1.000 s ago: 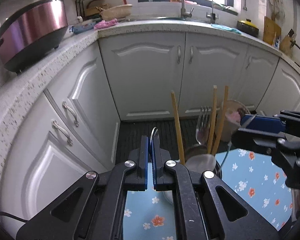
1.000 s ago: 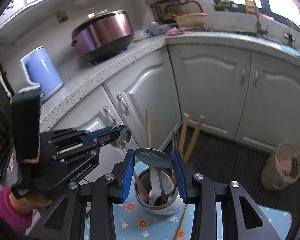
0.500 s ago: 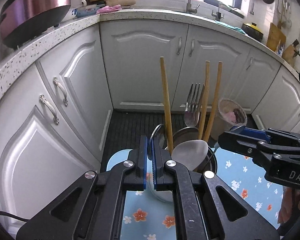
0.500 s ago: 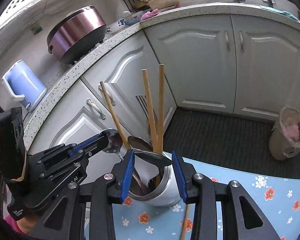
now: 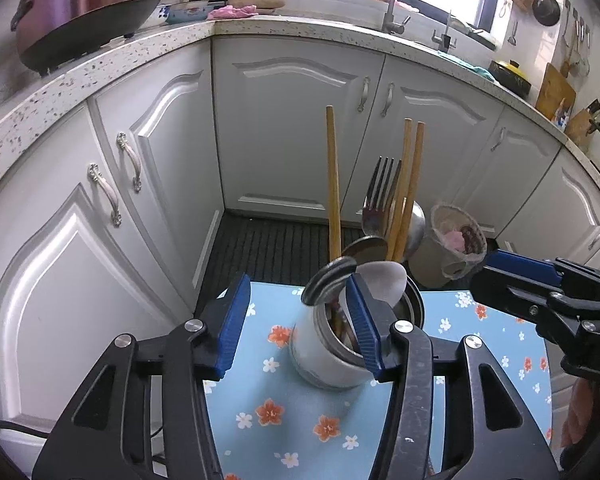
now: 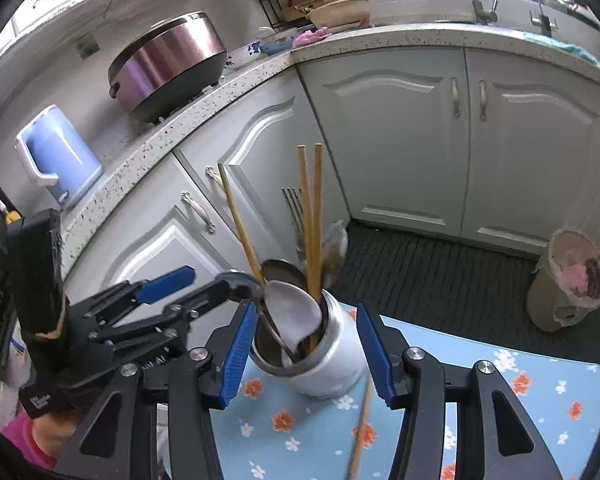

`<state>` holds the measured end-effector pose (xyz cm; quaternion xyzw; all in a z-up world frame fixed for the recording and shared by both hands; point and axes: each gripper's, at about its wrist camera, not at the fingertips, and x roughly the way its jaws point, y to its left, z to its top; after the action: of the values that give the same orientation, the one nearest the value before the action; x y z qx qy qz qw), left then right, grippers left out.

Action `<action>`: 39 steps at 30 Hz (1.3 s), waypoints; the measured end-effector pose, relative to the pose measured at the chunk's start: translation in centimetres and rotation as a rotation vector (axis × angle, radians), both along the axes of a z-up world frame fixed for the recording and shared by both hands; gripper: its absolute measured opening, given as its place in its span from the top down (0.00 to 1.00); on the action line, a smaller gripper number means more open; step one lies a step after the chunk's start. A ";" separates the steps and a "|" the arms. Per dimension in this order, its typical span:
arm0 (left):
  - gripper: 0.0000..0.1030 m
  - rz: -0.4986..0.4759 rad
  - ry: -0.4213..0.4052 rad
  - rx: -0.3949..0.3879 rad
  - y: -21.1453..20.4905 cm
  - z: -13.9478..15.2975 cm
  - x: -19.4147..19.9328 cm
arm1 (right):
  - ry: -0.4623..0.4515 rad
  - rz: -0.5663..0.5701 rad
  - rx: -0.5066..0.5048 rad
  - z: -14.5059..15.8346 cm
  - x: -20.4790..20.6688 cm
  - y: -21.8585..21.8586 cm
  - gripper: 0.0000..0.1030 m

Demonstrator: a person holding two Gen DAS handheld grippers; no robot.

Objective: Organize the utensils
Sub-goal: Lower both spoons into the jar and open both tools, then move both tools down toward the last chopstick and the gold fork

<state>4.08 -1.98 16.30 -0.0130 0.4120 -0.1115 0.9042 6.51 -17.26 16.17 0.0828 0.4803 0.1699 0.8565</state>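
Both tongs, left (image 5: 296, 320) and right (image 6: 306, 354), now gape wide, having let go their metal spoons (image 5: 330, 280) into the steel canister (image 6: 328, 364) at centre frame on the floral-clothed counter (image 5: 300, 420); one chopstick (image 6: 360, 424) remains.

the left tool (image 5: 296, 320) is spread wide, its blue pads (image 5: 234, 320) well apart and gripping nothing. the right tool (image 6: 306, 354) is spread wide too, blue pads (image 6: 374, 350) apart with nothing pinched between them. in the right view the left tool comes in from the left, tilted slightly up. both tools point forward and slightly down.
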 end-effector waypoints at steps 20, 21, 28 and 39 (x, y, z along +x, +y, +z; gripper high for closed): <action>0.52 -0.030 0.048 -0.081 -1.8 -0.5 -6.3 | 0.151 -0.025 -0.180 -4.2 -8.5 -5.7 0.51; 0.52 -0.039 0.057 -0.089 -2.0 -0.7 -6.6 | 0.169 -0.024 -0.183 -4.7 -9.1 -6.2 0.51; 0.52 -0.093 0.160 -0.131 -4.7 -4.2 -8.3 | 0.285 0.016 -0.220 -8.9 -13.4 -7.5 0.51; 0.52 -0.054 0.298 -0.097 -8.5 -10.1 -7.1 | 0.328 0.012 -0.258 -12.7 -15.9 -7.5 0.51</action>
<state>-3.00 -10.49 6.21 -0.0620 0.5357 -0.1522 0.8282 -9.42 -24.79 3.46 -0.0040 0.6316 0.0964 0.7693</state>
